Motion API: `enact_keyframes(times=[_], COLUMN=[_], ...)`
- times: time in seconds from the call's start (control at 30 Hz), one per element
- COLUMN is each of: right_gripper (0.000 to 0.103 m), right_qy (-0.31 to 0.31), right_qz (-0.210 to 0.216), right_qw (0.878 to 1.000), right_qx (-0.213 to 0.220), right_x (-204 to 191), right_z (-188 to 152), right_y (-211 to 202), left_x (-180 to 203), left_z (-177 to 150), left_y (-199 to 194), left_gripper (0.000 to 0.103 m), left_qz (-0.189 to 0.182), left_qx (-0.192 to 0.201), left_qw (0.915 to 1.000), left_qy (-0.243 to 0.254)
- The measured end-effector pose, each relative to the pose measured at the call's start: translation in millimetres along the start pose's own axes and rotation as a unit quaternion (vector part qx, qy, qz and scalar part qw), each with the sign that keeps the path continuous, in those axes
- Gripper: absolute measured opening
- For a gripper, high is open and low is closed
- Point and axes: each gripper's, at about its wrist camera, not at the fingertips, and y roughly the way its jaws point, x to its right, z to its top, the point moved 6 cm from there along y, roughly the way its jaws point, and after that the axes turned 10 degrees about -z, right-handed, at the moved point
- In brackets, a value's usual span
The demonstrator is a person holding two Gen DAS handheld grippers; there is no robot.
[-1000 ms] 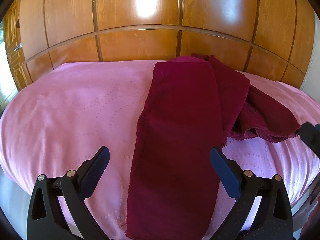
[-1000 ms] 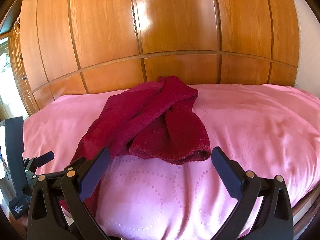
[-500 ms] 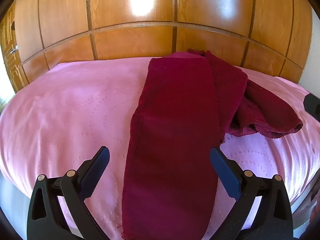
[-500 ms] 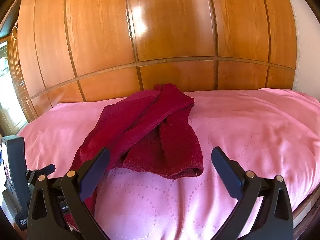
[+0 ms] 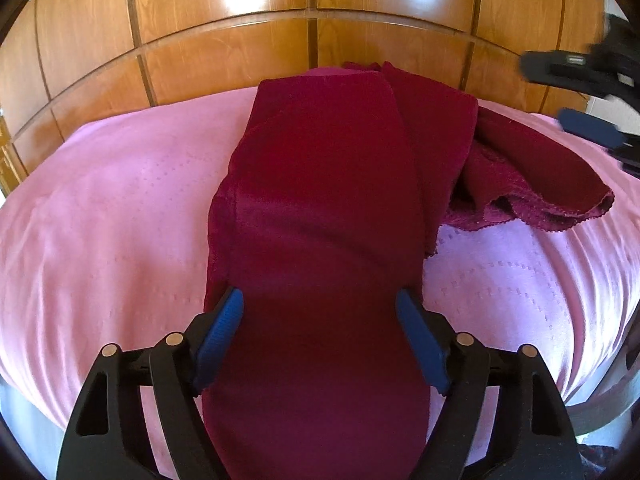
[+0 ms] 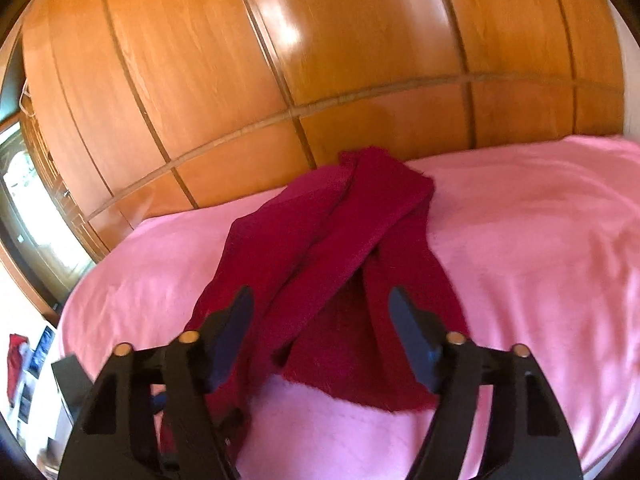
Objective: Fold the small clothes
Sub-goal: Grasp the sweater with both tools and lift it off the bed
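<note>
Fabric here's soft, floppy maroon knit garment (image 5: 320, 200) on the bed (image 5: 100, 208); grab hems. Both jaws closing around cloth, left gripper (image 5: 319, 312) and right gripper (image 6: 320, 312), not pinching yet

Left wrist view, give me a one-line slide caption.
Left hand-held gripper closing over a dark red garment, pads not yet pressing it, on a pink bedspread.

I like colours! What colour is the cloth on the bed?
Dark red cloth, clearest in the left wrist view.
</note>
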Motion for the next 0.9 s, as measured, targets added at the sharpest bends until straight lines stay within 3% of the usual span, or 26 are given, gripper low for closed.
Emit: enact_keyframes(times=[0.07, 0.23, 0.27, 0.3, 0.37, 0.53, 0.67, 0.77, 0.9], right_gripper=[0.062, 0.052, 0.043, 0.024, 0.009, 0.007, 0.006, 0.006, 0.006], right_qy=[0.003, 0.029, 0.031, 0.030, 0.019, 0.002, -0.005, -0.007, -0.010], right_qz=[0.007, 0.009, 0.011, 0.013, 0.017, 0.037, 0.020, -0.034, -0.118], right_qw=[1.000, 0.994, 0.994, 0.993, 0.994, 0.998, 1.000, 0.998, 0.991], right_qx=[-0.023, -0.101, -0.107, -0.110, -0.109, -0.051, 0.003, 0.043, 0.064], right_x=[-5, -13, -14, -17, -21, -16, 16, 63, 124], right_z=[0, -12, -12, -11, -8, 29, 68, 102, 130], right_y=[21, 74, 79, 86, 88, 54, 24, 12, 14], left_x=[-1, -8, -11, -14, -19, -53, -97, -131, -180], left_z=[-1, 3, 3, 5, 10, 39, 77, 108, 148], left_y=[0, -4, -6, -8, -14, -47, -67, -68, -53], left_gripper=[0.066, 0.012, 0.001, 0.001, 0.001, 0.001, 0.001, 0.000, 0.000], left_qz=[-0.009, -0.045, -0.055, -0.065, -0.081, -0.090, -0.074, -0.036, 0.026], left_qx=[0.002, 0.013, 0.016, 0.019, 0.026, 0.077, 0.119, 0.141, 0.147], left_qw=[1.0000, 0.9988, 0.9982, 0.9973, 0.9957, 0.9903, 0.9841, 0.9824, 0.9799], left_qy=[-0.001, -0.012, -0.020, -0.027, -0.035, -0.073, -0.109, -0.116, -0.133])
